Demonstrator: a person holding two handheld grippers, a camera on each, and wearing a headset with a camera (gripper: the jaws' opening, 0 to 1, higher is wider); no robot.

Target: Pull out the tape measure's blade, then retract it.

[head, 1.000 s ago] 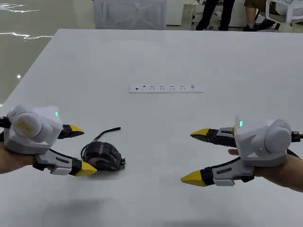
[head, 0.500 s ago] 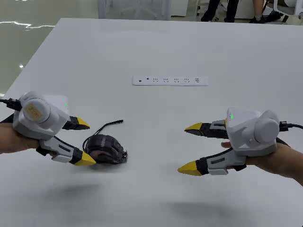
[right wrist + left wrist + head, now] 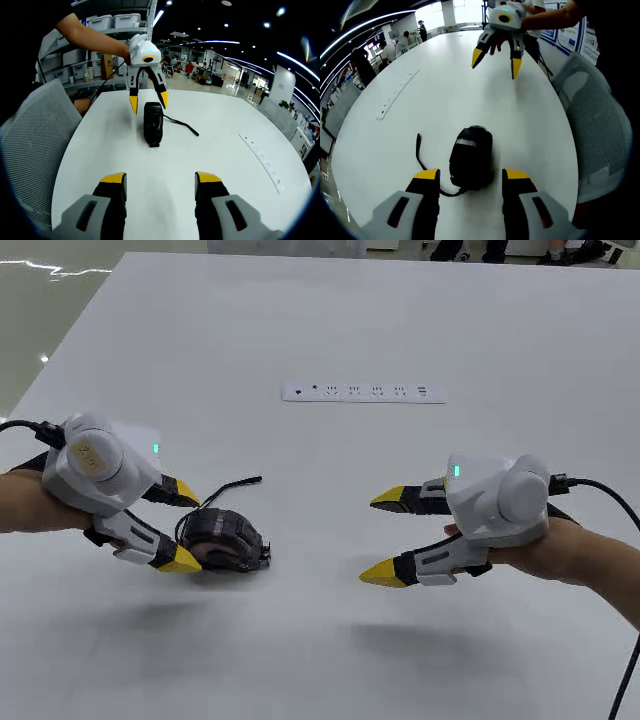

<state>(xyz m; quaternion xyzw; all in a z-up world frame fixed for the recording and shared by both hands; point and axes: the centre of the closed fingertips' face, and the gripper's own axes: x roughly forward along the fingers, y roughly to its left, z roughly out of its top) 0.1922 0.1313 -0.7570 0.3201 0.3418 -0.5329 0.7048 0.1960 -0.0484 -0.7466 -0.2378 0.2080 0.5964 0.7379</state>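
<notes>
1. Here, the tape measure (image 3: 222, 540) lies on its side on the white table (image 3: 330, 320), towards the person's left and well short of the table's middle.
2. The case is black and rounded; in the left gripper view (image 3: 471, 156) it sits lengthwise between the two yellow tips.
3. A thin black strap (image 3: 230, 485) trails from the case across the tabletop, lying loose and curved.
4. No blade shows outside the case.
5. The left gripper (image 3: 188, 528) has its jaws spread wide, one tip on each side of the case's near end.
6. In its own view, the left gripper (image 3: 471, 175) seems to leave a sliver of table on both sides, though the tips may be brushing the case; the angle is too flat to be sure.
7. The right gripper (image 3: 370, 538) is well apart from the tape measure, off to the person's right, hovering just above the table.
8. Its jaws are also wide apart with nothing between them, and its own view (image 3: 160, 177) points straight at the case and the other gripper beyond.
9. A white power strip (image 3: 362, 392) lies flat farther back on the table, away from both grippers.
</notes>
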